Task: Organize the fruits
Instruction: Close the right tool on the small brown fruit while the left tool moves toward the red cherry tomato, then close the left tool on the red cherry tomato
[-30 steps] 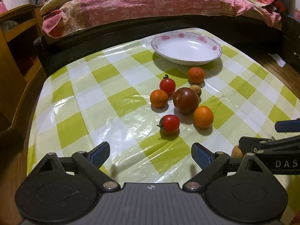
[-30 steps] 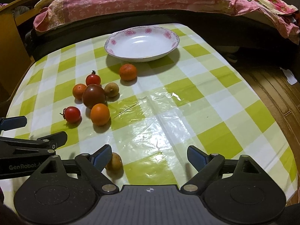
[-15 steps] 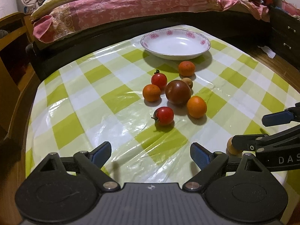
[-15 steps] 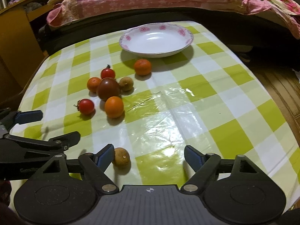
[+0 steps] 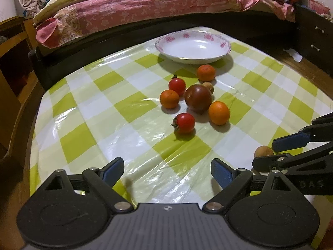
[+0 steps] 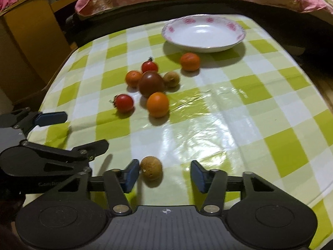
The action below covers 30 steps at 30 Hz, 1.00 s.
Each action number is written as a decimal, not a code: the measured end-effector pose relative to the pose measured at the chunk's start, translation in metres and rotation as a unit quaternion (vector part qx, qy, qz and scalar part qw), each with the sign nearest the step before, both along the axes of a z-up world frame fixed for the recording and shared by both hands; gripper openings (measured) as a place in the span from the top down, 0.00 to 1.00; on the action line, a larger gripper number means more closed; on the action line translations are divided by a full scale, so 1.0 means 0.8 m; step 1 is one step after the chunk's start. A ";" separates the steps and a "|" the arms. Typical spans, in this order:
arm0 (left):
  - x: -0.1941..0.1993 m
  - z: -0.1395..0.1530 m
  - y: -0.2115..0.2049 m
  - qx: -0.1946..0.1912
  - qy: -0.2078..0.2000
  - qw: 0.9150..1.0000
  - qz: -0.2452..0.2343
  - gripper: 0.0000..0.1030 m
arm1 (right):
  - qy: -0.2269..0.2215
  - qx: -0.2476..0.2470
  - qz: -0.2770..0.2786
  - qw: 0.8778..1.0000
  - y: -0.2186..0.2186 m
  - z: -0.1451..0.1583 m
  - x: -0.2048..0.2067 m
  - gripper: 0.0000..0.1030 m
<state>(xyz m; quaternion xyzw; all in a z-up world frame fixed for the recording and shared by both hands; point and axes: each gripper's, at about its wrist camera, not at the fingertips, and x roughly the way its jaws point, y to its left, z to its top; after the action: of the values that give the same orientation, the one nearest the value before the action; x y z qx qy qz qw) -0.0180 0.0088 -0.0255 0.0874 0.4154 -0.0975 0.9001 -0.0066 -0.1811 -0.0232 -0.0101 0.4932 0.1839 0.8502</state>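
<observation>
Lone brown fruit [image 6: 151, 170] at bottom centre of right wrist view, sitting on the checked tablecloth [image 6: 239, 125] between the pads of the right gripper [image 6: 164, 176] — much closer to the left pad, just beside it, contact not clear; right pad well clear; roughly round, no useful long axis; right gripper spread wide, holding nothing; likely next move a small shift left to centre the fruit, then close — risk of the near pad nudging it so it rolls.

Same fruit [image 5: 264, 152] at right edge of left wrist view, partly hidden behind the right gripper's fingers [image 5: 291, 142]; left gripper [image 5: 167, 171] also spread wide and empty, over bare cloth at bottom centre, further from this fruit than the right one.

Rest of the fruit clustered mid-frame: dark tomato [image 5: 198, 98], 2 red tomatoes [image 5: 184, 123], 3 orange fruits [image 5: 219, 112], 1 more small brown fruit [image 5: 207, 87] tucked behind the dark tomato; white floral plate [image 5: 193, 46] at upper centre, nothing in it — task judged barely started.
</observation>
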 end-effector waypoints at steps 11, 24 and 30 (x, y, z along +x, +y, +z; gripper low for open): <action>0.025 0.000 -0.011 -0.002 -0.012 1.000 -0.015 0.32 | -0.012 -0.013 0.025 1.000 0.005 0.003 -0.004 0.80; 0.078 -0.014 -0.037 -0.010 0.014 1.000 -0.026 0.57 | 0.001 0.026 -0.004 1.000 -0.016 0.013 0.011 0.80; 0.078 -0.011 -0.031 -0.021 0.029 0.999 -0.030 0.65 | 0.010 0.033 -0.012 0.999 -0.024 0.011 0.017 0.80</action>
<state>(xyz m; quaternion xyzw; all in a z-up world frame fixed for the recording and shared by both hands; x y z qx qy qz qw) 0.0442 -0.0159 -0.0344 0.0780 0.4363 -0.1361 0.8860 0.0066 -0.2005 -0.0141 0.0254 0.4955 0.1895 0.8473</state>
